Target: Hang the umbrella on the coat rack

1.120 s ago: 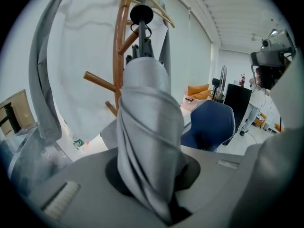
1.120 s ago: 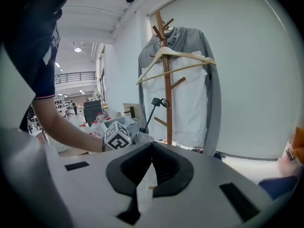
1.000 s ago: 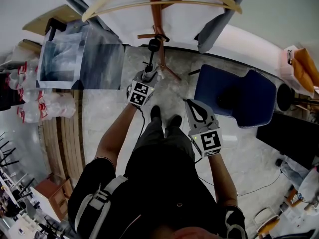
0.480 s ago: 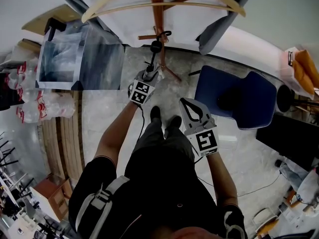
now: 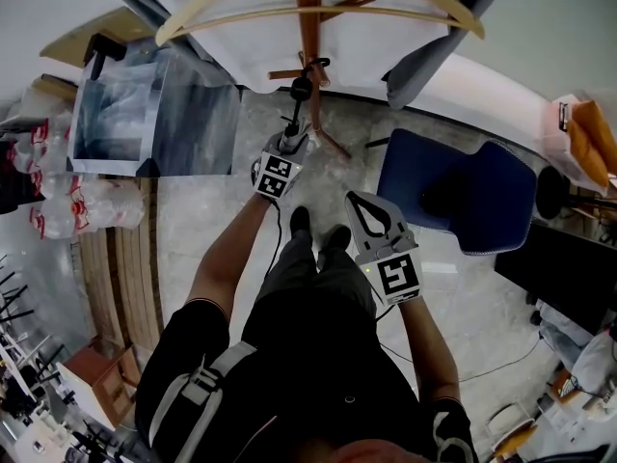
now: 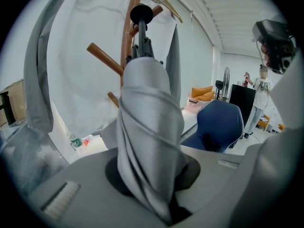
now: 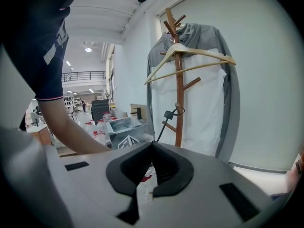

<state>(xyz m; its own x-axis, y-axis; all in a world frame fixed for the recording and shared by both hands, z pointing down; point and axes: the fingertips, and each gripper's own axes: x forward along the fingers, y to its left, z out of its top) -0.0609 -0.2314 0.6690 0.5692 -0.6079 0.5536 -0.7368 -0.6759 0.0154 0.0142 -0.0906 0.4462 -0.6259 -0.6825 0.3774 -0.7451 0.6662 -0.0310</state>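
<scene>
I am looking down past both arms at the wooden coat rack (image 5: 308,17), which is standing at the far side against a pale wall. It is carrying a white shirt (image 5: 253,44) on a wooden hanger (image 5: 241,13) and a grey jacket (image 5: 424,56) draped behind. A blue chair (image 5: 463,186) is sitting on the floor to the right of the rack's foot, and a clear plastic box (image 5: 154,104) is resting to the left. The umbrella (image 5: 300,89) is reaching from my left hand towards the rack's pole, folded, with its grey canopy wrapped tight. Its black handle end is pointing at the low pegs, and its strap loop is lying right against the pole; I cannot tell whether the loop is over a peg. My left gripper (image 5: 292,141) is clamping its jaws on the rolled canopy, which is filling the space between them. My right gripper (image 5: 360,201) is hovering nearer and to the right, well apart from the umbrella, with its jaws pressed together on nothing.
</scene>
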